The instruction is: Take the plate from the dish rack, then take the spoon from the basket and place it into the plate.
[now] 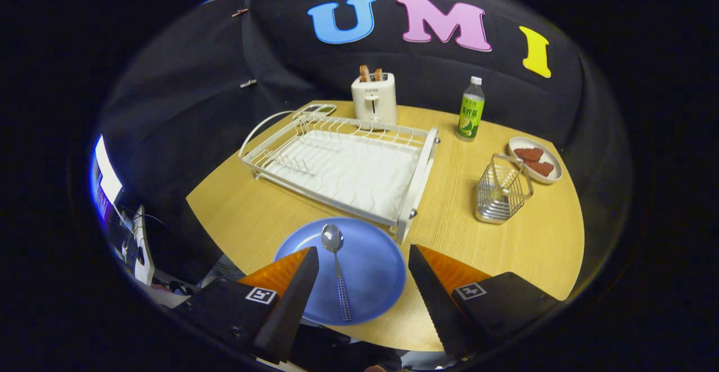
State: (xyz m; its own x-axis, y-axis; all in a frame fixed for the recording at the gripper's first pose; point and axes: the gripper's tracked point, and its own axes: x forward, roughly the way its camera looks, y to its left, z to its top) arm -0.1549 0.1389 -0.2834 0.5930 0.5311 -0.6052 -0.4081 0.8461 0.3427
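Spoon (337,271) lying in a blue plate (371,273) on a light wooden table (253,209), bowl end pointing away toward the rack and its checked handle running back toward the camera. The plate sits near the table's front edge, just ahead of and between the two fingers of the gripper (364,259), which are spread wide apart and hold nothing; the left finger overlaps the plate's near left rim in the view.

Just beyond the plate stands a white wire dish rack (342,164) with a ribbed drain tray, with one corner of its frame close to the plate's far rim. To the right of the rack, well apart from the plate, stands a wire basket (501,192). Behind the basket is a small oval dish (553,172) with two reddish-brown pieces on it. A green-labelled bottle (471,110) stands near the far edge, and a white toaster (374,99) with two slices of toast poking up stands behind the rack.
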